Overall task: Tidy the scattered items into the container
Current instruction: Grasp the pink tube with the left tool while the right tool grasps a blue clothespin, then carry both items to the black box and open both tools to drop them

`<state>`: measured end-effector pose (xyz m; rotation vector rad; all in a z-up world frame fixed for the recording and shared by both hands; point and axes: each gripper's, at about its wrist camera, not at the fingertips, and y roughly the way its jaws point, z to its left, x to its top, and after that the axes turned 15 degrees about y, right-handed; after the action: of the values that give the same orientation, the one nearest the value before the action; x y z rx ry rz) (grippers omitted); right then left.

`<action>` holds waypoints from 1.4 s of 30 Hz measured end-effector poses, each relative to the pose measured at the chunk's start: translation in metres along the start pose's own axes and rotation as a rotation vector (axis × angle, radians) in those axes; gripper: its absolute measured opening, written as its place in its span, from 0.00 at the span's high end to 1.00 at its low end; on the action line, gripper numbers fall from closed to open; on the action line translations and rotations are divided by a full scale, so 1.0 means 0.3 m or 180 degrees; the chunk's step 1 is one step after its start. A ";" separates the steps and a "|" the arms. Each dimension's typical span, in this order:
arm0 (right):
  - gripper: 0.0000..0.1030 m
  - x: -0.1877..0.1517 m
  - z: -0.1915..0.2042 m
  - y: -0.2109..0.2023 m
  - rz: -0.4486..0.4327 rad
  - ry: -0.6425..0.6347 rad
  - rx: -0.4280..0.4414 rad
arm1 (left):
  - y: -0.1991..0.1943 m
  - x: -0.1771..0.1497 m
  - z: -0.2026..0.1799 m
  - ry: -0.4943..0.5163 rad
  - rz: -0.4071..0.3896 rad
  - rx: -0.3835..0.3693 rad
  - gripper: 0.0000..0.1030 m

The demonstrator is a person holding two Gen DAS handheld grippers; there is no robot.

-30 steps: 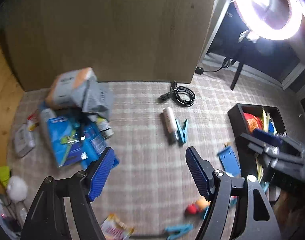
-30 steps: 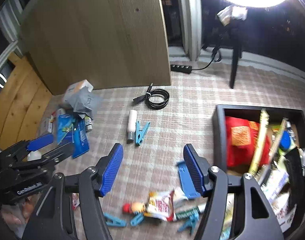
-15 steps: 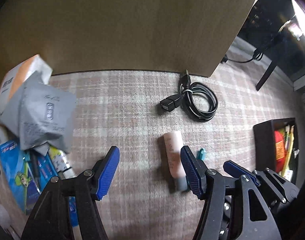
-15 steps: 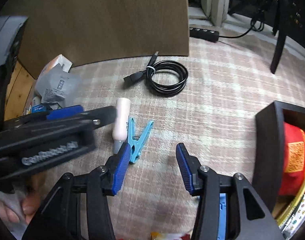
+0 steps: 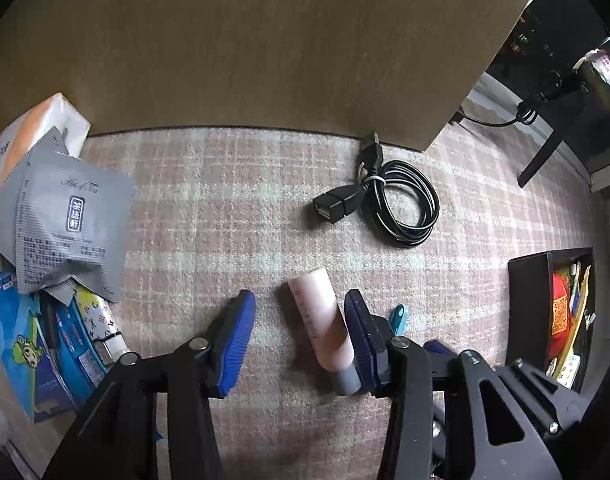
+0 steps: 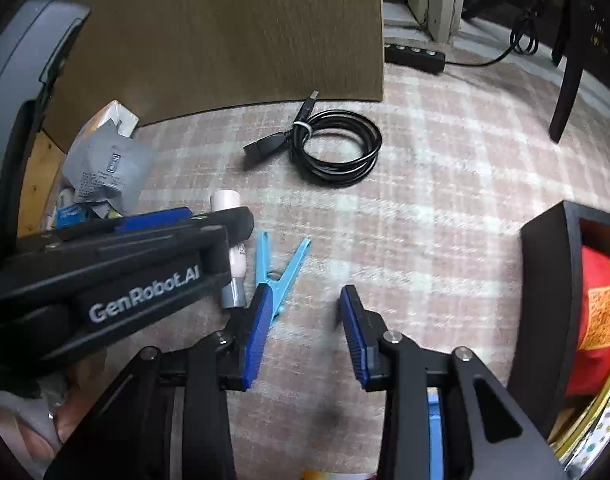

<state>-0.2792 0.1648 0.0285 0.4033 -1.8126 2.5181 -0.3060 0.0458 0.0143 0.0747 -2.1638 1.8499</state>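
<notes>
A pink tube with a grey cap (image 5: 323, 332) lies on the plaid rug. My left gripper (image 5: 297, 336) is open around it, the tube lying against the right finger. A light blue clothes peg (image 6: 281, 268) lies beside the tube (image 6: 237, 258). My right gripper (image 6: 305, 332) is open, low over the rug, its left finger over the peg's end. The black container (image 6: 545, 320) stands at the right, holding a red packet (image 6: 597, 320) and other items; it also shows in the left wrist view (image 5: 529, 312).
A coiled black USB cable (image 5: 389, 204) lies behind the tube near a wooden panel (image 5: 265, 48). A pile with a grey pouch (image 5: 69, 224), tissue pack and blue packets sits at the left. A power strip (image 6: 415, 54) and a dark furniture leg (image 6: 565, 88) stand far back.
Both grippers have come down and forward to the tube and peg. The left gripper now has the tube between its fingers; the right one's left finger has reached the peg.
</notes>
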 end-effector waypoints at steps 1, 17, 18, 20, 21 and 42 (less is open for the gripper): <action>0.67 -0.001 0.009 0.000 0.0010 -0.0003 0.0024 | -0.002 -0.001 0.005 -0.0008 0.0003 0.0008 0.68; 0.87 -0.016 0.105 0.055 -0.0145 -0.0298 -0.0327 | -0.007 -0.086 0.010 -0.0025 -0.0060 -0.0015 0.80; 0.88 -0.015 0.104 0.056 -0.0151 -0.0296 -0.0348 | -0.008 -0.091 0.006 0.0002 -0.0063 -0.0002 0.80; 0.88 -0.013 0.095 0.055 -0.0134 -0.0247 -0.0306 | -0.010 -0.103 -0.003 0.0046 -0.0085 0.0053 0.82; 0.88 -0.014 0.092 0.054 -0.0130 -0.0232 -0.0298 | -0.003 -0.112 -0.014 0.0060 -0.0103 0.0074 0.82; 0.88 -0.041 -0.115 -0.264 -0.0638 0.0140 0.0102 | -0.249 -0.222 -0.192 0.0230 -0.0502 -0.0324 0.82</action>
<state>-0.2615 0.2248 0.0893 0.4992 -1.6292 2.4035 -0.2146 0.0790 0.0765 0.1500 -2.1331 1.6295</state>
